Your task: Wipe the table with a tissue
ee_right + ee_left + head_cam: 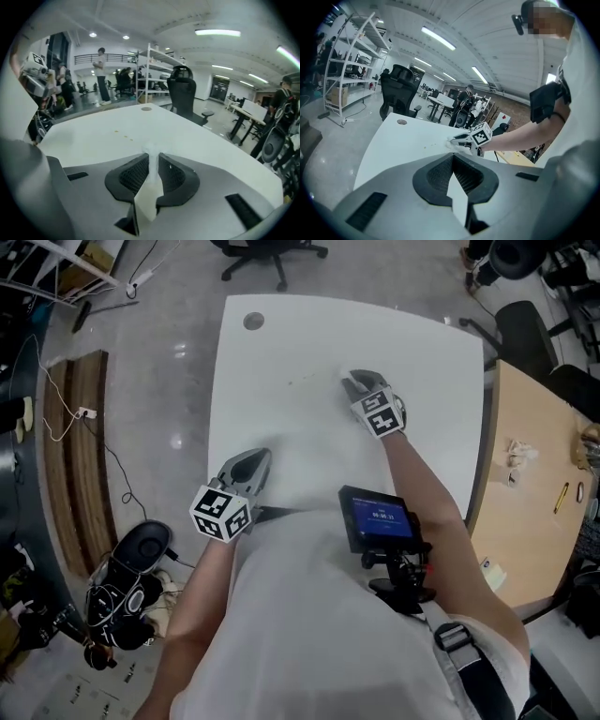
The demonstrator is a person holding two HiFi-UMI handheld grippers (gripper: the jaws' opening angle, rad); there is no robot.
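1. A person, seen from above, is leaning over a white table [281, 343] and holding a two-jaw gripper in each hand.
2. The right gripper [360, 382] is reaching out over the middle of the table, with its jaws pressing together on a white tissue [151, 154]. A thin fold is running up between the ribbed pads, and a small tuft is poking out past the tips, down near the tabletop.
3. The left gripper [251, 463] is sitting over the near edge of the table, well apart from the right one. Its jaws are lying together with nothing between them, and it is not clear whether it is touching the surface.
4. A few small yellowish specks [123, 136] are lying on the table ahead of the tissue.
5. The tissue is looking very light, soft and limp. It is likely to bunch under a push rather than hold a shape, and to tear if dragged hard.
6. The grip is sitting on a gathered fold, which seems the sensible place. Several pinched layers are giving the pads more to bite on than one loose edge, and the free tuft is left to do the wiping.
7. Light downward pressure is probably all the wiping is calling for.
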